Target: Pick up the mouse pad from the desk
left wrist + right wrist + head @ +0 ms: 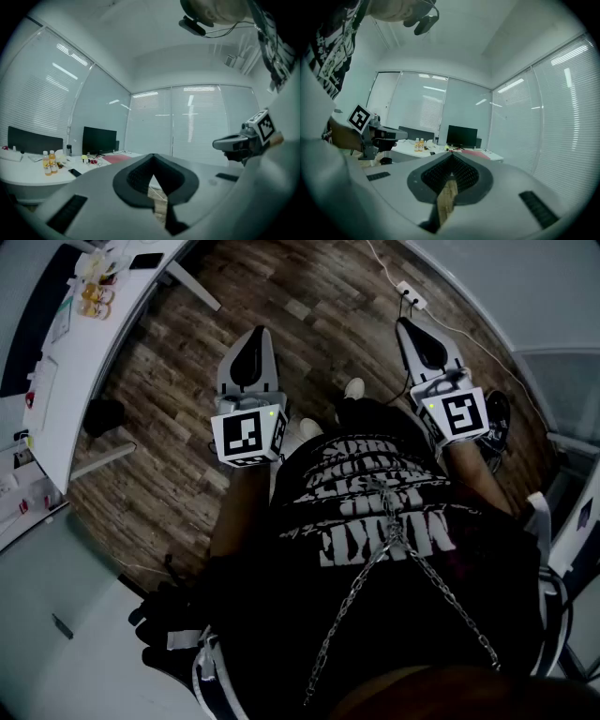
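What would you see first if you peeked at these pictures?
Two grey grippers with black-and-white marker cubes, the left gripper and the right gripper, stick out over the wooden floor, both with jaws shut and empty. Below them is the person's black shirt with a silver chain. The white desk sits away at the upper left.
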The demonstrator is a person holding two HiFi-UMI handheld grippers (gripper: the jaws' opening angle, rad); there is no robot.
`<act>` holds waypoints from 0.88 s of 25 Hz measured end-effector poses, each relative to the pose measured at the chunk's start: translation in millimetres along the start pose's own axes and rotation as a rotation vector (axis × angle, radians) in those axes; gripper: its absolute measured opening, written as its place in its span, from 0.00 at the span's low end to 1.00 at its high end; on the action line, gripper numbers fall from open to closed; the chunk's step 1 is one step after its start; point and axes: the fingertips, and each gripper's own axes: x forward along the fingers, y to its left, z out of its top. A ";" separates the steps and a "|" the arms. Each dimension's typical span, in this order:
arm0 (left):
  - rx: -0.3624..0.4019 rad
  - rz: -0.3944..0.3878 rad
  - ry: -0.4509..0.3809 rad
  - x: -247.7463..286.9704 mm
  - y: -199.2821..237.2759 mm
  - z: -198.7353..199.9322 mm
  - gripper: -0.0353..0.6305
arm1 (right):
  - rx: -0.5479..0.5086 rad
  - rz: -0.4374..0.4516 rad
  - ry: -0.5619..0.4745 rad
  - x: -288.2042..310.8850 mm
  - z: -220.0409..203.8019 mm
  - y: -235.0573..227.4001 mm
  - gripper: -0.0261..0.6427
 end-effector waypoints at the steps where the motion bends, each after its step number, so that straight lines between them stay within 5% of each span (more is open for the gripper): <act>1: 0.021 0.008 -0.007 7.6 2.6 3.3 0.06 | -0.009 0.012 -0.003 9.0 -0.8 -4.4 0.04; 5: 0.069 0.035 -0.058 36.7 12.5 11.7 0.06 | -0.019 0.037 -0.041 39.9 1.7 -21.4 0.04; 10: 0.016 0.053 -0.035 66.5 15.6 1.2 0.06 | 0.026 0.036 -0.057 60.2 -1.7 -46.0 0.04; 22: 0.056 0.089 -0.063 186.6 8.4 41.8 0.06 | 0.038 0.036 -0.069 131.1 6.7 -168.7 0.04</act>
